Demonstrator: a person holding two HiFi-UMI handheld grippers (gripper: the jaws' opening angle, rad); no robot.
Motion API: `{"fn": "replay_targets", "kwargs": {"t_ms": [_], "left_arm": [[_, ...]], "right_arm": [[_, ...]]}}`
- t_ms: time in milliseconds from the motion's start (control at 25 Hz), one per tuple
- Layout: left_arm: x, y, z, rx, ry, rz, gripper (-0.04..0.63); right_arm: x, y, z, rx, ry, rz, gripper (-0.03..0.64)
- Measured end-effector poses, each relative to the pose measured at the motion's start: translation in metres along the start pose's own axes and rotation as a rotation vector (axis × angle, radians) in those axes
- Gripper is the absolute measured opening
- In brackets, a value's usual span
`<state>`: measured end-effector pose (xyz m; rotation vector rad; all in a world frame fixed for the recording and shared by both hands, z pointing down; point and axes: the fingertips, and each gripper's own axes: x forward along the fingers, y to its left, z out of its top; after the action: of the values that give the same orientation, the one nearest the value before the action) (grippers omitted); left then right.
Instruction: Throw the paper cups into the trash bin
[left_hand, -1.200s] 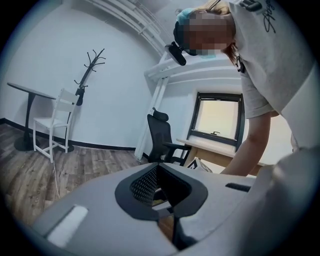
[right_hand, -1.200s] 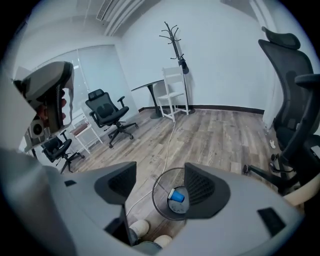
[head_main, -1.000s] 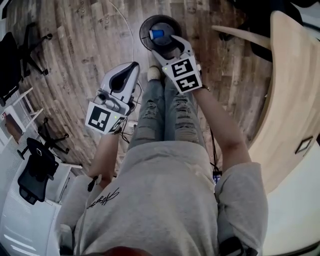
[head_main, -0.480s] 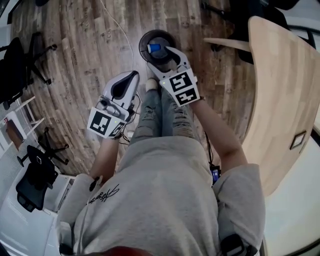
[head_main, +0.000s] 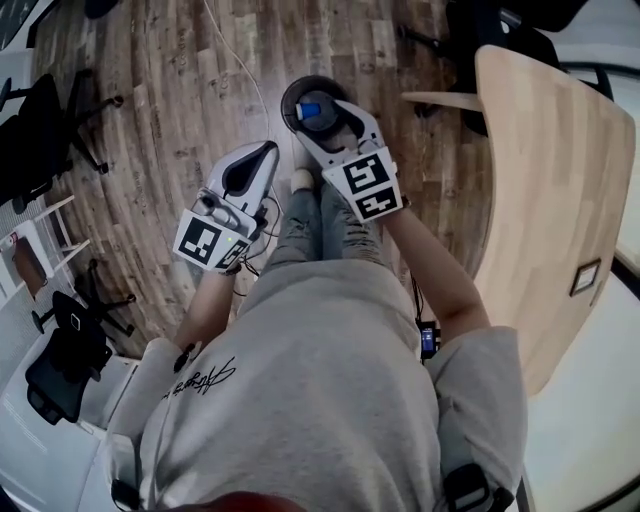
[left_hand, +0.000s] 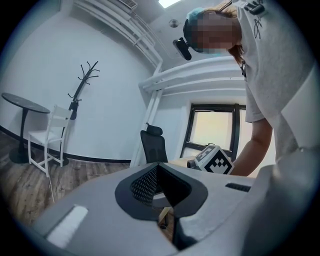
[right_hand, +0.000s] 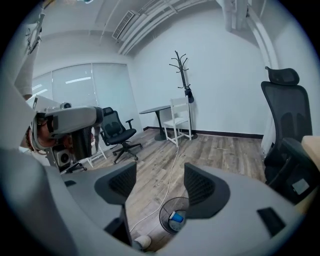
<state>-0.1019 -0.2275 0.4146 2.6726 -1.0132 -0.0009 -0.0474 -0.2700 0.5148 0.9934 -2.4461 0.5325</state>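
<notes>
A round black trash bin (head_main: 289, 97) stands on the wooden floor in front of the person's feet. A paper cup with a blue band (head_main: 309, 110) lies inside it. My right gripper (head_main: 323, 116) hangs above the bin, open, with nothing between its jaws. In the right gripper view the same gripper (right_hand: 160, 186) looks down between its pads at the bin (right_hand: 163, 216) and the cup (right_hand: 177, 218). Left of the bin, over bare floor, my left gripper (head_main: 260, 152) is shut and empty. In its own view the left gripper (left_hand: 158, 186) has its pads together.
A pale wooden table (head_main: 550, 200) runs along the right side. Black office chairs (head_main: 40, 130) and white shelving stand at the left. A white cable (head_main: 238, 68) crosses the floor behind the bin. A white shoe (head_main: 300, 180) is near the bin.
The right gripper stays open over the bin, with the cup inside throughout. Both grippers shift only slightly as the head camera moves.
</notes>
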Motion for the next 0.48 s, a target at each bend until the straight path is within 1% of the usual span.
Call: {"fn": "replay_targets", "kwargs": {"t_ms": [480], "left_arm": [[-0.008,-0.015,0.042,0.049,-0.022,-0.013,0.005]], "right_arm": [[-0.038,0.011,0.072,-0.041,-0.133,0.004,0.296]]}}
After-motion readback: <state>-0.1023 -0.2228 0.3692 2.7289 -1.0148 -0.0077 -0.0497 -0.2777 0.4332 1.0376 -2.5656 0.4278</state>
